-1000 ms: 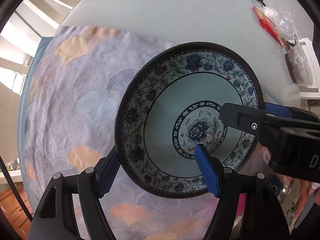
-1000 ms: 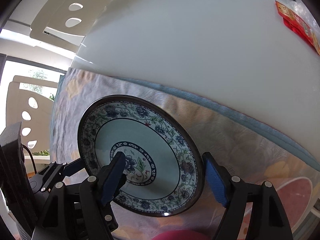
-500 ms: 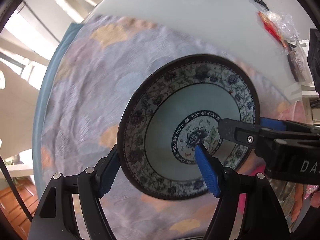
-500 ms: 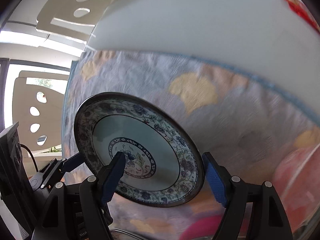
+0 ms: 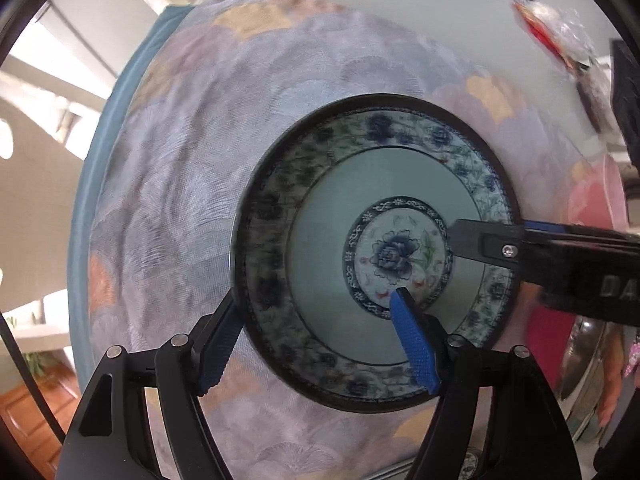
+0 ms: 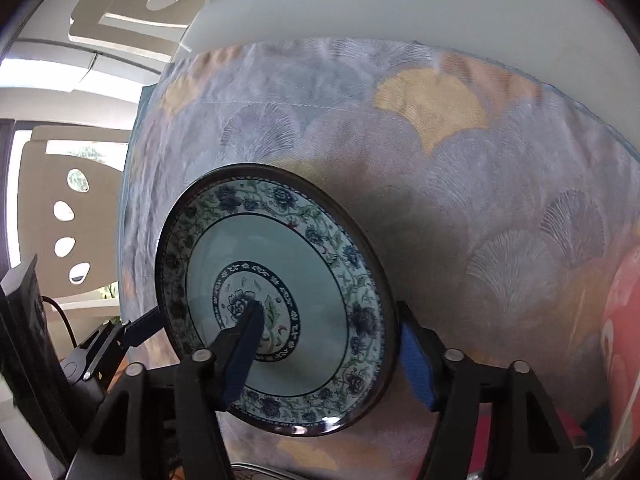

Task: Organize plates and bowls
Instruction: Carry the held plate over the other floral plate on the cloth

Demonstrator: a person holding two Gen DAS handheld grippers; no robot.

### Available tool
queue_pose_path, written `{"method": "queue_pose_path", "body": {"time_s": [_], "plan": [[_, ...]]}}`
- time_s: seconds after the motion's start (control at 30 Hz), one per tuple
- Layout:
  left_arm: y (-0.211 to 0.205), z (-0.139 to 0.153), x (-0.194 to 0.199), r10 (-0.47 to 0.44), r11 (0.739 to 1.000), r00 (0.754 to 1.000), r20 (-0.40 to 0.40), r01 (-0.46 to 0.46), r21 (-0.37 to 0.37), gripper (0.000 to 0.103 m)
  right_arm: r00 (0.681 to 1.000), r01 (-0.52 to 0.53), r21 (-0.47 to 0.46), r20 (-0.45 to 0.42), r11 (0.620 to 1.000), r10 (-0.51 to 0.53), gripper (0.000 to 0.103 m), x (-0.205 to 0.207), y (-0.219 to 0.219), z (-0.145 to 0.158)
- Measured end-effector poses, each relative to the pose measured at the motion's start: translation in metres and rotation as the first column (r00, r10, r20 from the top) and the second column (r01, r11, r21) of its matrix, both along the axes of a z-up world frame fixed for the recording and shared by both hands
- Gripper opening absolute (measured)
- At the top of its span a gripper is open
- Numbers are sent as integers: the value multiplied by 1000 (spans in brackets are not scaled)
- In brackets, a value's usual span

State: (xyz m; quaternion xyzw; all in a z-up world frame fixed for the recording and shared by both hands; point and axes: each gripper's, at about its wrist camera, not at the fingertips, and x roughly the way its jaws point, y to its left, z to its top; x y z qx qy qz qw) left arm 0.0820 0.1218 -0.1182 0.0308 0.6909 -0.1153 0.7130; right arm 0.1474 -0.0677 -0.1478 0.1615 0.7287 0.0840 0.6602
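A: While both claws are on it, where's the plate (image 5: 384, 248)?
B: Held tilted above the cloth (image 5: 168, 184), face toward both cameras. Left gripper (image 5: 320, 344) is clamped over the rim at the plate's 7 o'clock, one blue pad behind the rim, the other lying across the well up to the centre flower. Right gripper (image 6: 328, 356) pinches the same plate (image 6: 276, 300) from its own side, one finger on the face, the other behind the rim at 4 o'clock.
A: Handling?
B: Looks like glazed ceramic, so I'd judge it stiff, fairly heavy, slick and breakable. Best hold is across the raised rim, pad on each face, as now. The tilt could let it slide if either claw loosens.
A: Around it, left to right?
B: In the left view: white chair backs at 9 o'clock, cloth edge over a pale table (image 5: 360, 0), a red packet (image 5: 544, 36) at 1 o'clock, pink bowl (image 5: 596, 200) at 3 o'clock, a metal bowl (image 5: 584, 364) low at 4.
A: Anything in the way?
B: The two bowls sit close on the right side; the open cloth to the left looks like the easier spot to set it down.
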Motion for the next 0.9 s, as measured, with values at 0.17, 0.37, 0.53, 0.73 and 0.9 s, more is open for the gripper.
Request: {"method": "queue_pose_path", "body": {"time_s": [0.17,0.37,0.53,0.73,0.9], "plan": [[-8,12,-7,-46,999,999,25,46,-13,71,1000,-4,-46,5,999,5,58,-9,4,6],[11,33,2,-86,995,995,47,88,-42,71,999,29,-46,31,999,-27,56,-27,7,19],[10,46,-9,-124,991,990,71,127,-51,71,997,47,-77,60,996,-42,55,-45,7,36],[20,67,-22,-129,987,988,83,136,-91,71,991,100,-52,99,994,-94,55,-58,-7,66],[35,81,-23,-121,987,986,113,131,-88,71,989,94,-55,120,994,-87,55,-69,-3,80]]}}
